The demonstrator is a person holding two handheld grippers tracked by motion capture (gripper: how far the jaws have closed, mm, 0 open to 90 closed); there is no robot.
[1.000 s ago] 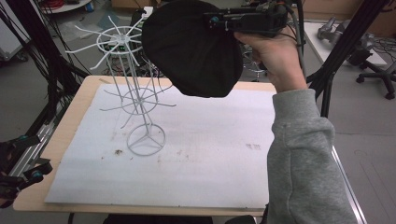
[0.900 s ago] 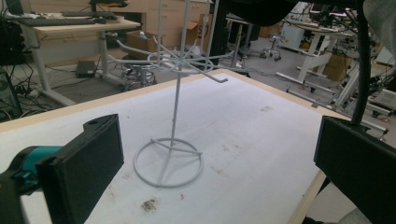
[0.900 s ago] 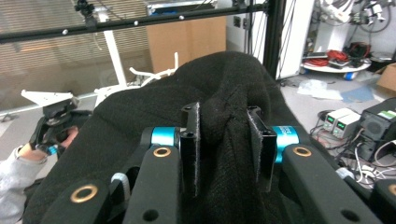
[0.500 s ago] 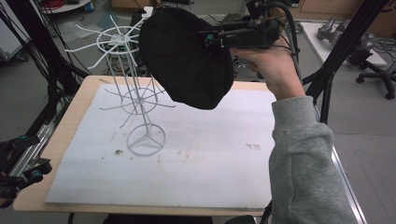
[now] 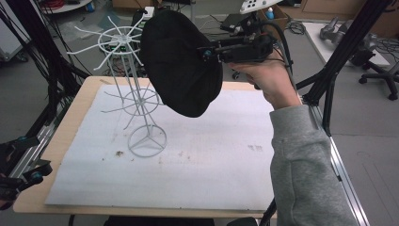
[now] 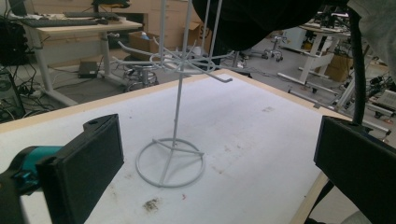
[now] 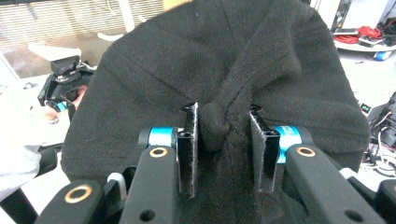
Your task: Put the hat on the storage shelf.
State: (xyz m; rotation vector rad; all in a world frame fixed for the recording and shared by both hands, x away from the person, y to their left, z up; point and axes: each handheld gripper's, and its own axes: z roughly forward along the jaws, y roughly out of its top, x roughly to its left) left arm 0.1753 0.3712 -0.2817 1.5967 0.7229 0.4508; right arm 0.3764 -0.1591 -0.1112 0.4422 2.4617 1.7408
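Observation:
A black cap [image 5: 181, 66] hangs in the air against the right side of the white wire rack's [image 5: 134, 89] upper ring of hooks. My right gripper [image 5: 208, 51] comes in level from the right and is shut on a bunched fold of the cap [image 7: 224, 60]. That fold and its top button sit between the pads [image 7: 187, 140] of the right gripper [image 7: 223, 135], whose jaws have just been opening a little. I cannot tell whether a hook has caught the cap. My left gripper [image 5: 23, 165] rests at the table's near left corner, open, with the left gripper [image 6: 217, 140] facing the rack [image 6: 177, 102].
The rack stands on a white foam sheet [image 5: 221, 155] that covers the wooden table [image 5: 77, 108]. Black tripod legs [image 5: 339, 61] rise at the right edge, and a dark frame with cables [image 5: 42, 70] stands at the left. Desks and chairs lie beyond.
My right hand has come down and to the left with the cap, so the cap now overlaps the rack's upper hooks. The left gripper has stayed put.

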